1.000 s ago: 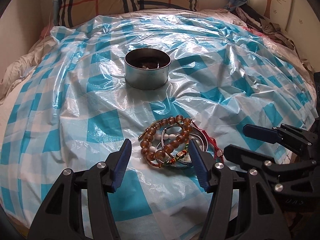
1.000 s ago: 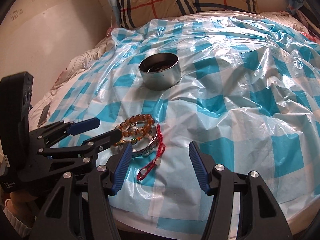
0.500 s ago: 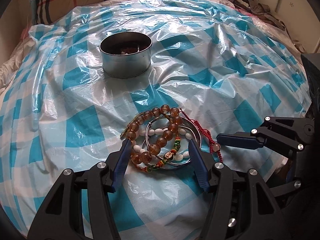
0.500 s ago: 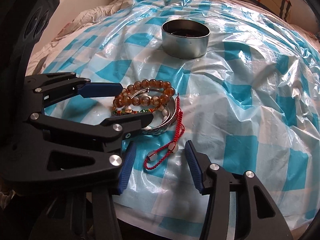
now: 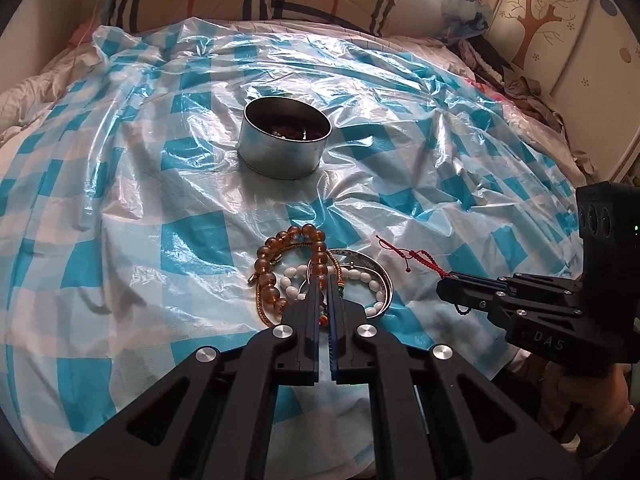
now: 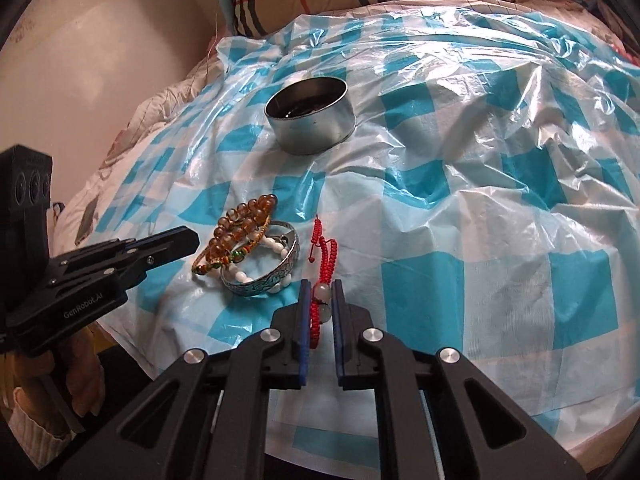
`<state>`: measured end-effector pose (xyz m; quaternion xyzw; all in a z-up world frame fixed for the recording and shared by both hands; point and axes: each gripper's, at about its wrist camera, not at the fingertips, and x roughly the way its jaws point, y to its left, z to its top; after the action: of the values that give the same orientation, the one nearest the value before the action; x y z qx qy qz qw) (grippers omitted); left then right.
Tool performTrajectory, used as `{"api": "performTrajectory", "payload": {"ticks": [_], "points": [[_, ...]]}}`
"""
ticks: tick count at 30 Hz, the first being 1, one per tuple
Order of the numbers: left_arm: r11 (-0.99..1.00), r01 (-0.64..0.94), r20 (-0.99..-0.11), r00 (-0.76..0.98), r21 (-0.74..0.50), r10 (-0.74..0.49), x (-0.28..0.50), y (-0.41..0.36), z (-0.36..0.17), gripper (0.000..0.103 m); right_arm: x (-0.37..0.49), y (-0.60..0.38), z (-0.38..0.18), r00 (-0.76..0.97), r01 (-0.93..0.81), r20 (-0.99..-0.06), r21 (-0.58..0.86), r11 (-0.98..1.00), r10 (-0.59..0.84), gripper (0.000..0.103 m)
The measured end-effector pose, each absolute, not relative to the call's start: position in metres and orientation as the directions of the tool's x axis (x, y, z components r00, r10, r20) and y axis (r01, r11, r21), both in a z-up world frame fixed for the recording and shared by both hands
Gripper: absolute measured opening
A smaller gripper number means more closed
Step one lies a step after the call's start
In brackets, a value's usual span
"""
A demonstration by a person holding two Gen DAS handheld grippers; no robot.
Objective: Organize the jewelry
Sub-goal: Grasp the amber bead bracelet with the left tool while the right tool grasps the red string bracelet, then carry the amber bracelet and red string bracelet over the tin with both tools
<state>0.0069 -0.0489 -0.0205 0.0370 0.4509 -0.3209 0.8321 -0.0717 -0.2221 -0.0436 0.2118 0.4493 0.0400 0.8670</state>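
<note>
The left gripper [image 5: 325,280] is pinching a thin multicoloured cord bracelet [image 6: 224,262], its jaws having just been closing on it. Just ahead of its tips, an amber bead bracelet [image 5: 280,256], a white bead bracelet [image 5: 294,286] and a silver bangle [image 5: 370,264] are lying tangled together on the blue-checked plastic sheet [image 5: 132,248] covering the bed. The right gripper [image 6: 321,294] is pinching a red cord bracelet [image 6: 326,256] at its 2 pale beads, jaws just having been closing; the cord is trailing forward from its tips. Farther ahead of both grippers, a round metal tin [image 5: 286,142] is standing upright on the sheet, holding something dark.
</note>
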Motion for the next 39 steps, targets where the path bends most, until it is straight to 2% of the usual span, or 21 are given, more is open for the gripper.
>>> {"api": "performTrajectory", "payload": {"ticks": [6, 7, 9, 10, 11, 15, 16, 17, 19, 30, 39], "points": [[0.804, 0.559, -0.783, 0.401, -0.202, -0.475, 0.008, -0.05, -0.021, 0.003, -0.079, -0.228, -0.039, 0.643, 0.128, -0.694, 0.515, 0.847, 0.325, 0.011], [0.799, 0.568, -0.794, 0.385, -0.198, -0.47, 0.009, -0.054, -0.023, 0.007, -0.078, -0.227, -0.039, 0.643, 0.127, -0.694, 0.512, 0.849, 0.323, 0.011], [0.805, 0.572, -0.817, 0.381, -0.159, -0.432, 0.012, -0.064, -0.028, 0.031, -0.076, -0.225, -0.038, 0.643, 0.122, -0.692, 0.515, 0.848, 0.328, 0.011], [0.805, 0.575, -0.819, 0.388, -0.142, -0.422, 0.013, -0.068, -0.029, 0.049, -0.074, -0.224, -0.038, 0.642, 0.12, -0.693, 0.514, 0.849, 0.329, 0.011], [0.805, 0.577, -0.815, 0.398, -0.134, -0.421, 0.014, -0.071, -0.028, 0.053, -0.073, -0.222, -0.039, 0.641, 0.118, -0.693, 0.513, 0.85, 0.33, 0.011], [0.815, 0.561, -0.843, 0.36, -0.147, -0.4, 0.027, -0.083, -0.042, 0.052, -0.07, -0.219, -0.041, 0.634, 0.111, -0.698, 0.508, 0.854, 0.333, 0.011], [0.813, 0.562, -0.848, 0.348, -0.153, -0.4, 0.028, -0.086, -0.046, 0.038, -0.07, -0.218, -0.041, 0.632, 0.11, -0.701, 0.503, 0.857, 0.33, 0.011], [0.811, 0.564, -0.855, 0.336, -0.152, -0.394, 0.028, -0.089, -0.049, 0.017, -0.07, -0.217, -0.041, 0.632, 0.109, -0.703, 0.498, 0.86, 0.327, 0.011], [0.812, 0.563, -0.845, 0.351, -0.153, -0.403, 0.027, -0.087, -0.047, 0.011, -0.07, -0.216, -0.041, 0.634, 0.108, -0.704, 0.49, 0.865, 0.32, 0.011], [0.819, 0.502, -0.668, 0.512, -0.278, -0.54, 0.008, -0.036, -0.005, 0.011, -0.088, -0.219, -0.028, 0.724, 0.119, -0.645, 0.467, 0.876, 0.246, 0.011], [0.831, 0.514, -0.617, 0.589, -0.213, -0.522, -0.029, -0.026, 0.009, 0.011, -0.101, -0.215, -0.017, 0.776, 0.102, -0.584, 0.489, 0.866, 0.239, 0.011]]}}
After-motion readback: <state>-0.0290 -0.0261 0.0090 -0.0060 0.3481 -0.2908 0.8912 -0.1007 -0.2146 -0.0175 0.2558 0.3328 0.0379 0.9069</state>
